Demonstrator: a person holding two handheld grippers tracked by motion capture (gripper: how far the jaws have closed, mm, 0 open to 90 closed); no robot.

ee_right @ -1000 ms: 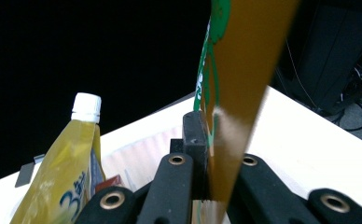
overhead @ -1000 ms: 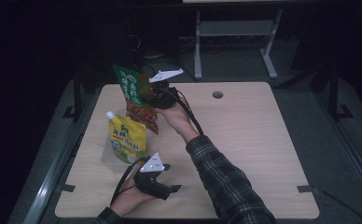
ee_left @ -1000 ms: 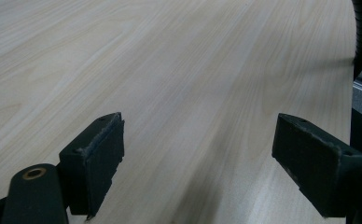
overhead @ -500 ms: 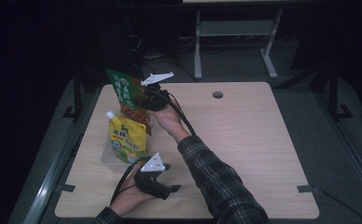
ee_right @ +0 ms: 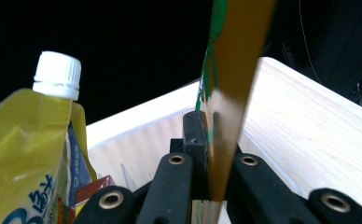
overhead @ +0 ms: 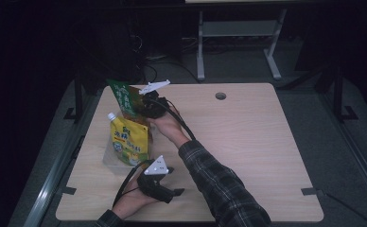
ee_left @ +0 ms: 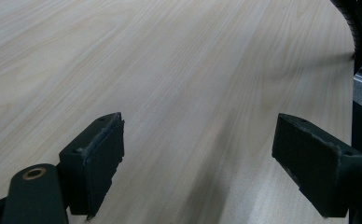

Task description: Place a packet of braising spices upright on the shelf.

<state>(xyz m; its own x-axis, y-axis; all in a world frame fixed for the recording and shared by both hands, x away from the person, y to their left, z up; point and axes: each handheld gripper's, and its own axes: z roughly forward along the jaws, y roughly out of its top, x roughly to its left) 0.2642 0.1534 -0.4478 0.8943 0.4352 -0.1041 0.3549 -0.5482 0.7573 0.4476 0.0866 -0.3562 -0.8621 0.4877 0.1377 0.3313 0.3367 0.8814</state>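
A green snack bag (overhead: 123,98) hangs upright over the table's left side, with my right gripper (overhead: 143,107) shut on its edge. In the right gripper view the bag (ee_right: 233,84) shows edge-on, pinched between the closed jaws (ee_right: 208,154). Just below it a yellow spouted pouch (overhead: 128,141) with a white cap (ee_right: 57,74) stands in a clear container (overhead: 107,160). My left gripper (overhead: 172,182) rests near the front edge, open. Its pads (ee_left: 100,154) stand wide apart over bare tabletop (ee_left: 193,93).
The light wooden table (overhead: 248,151) has a round cable hole (overhead: 220,96) at the back. A plaid sleeve (overhead: 219,184) crosses from the front toward the bag. More packets (ee_right: 83,186) sit beside the yellow pouch. Dark floor and a metal frame (overhead: 238,33) lie beyond.
My right gripper has carried the green bag down and a little left, closer to the yellow pouch and container. The left gripper has stayed in place.
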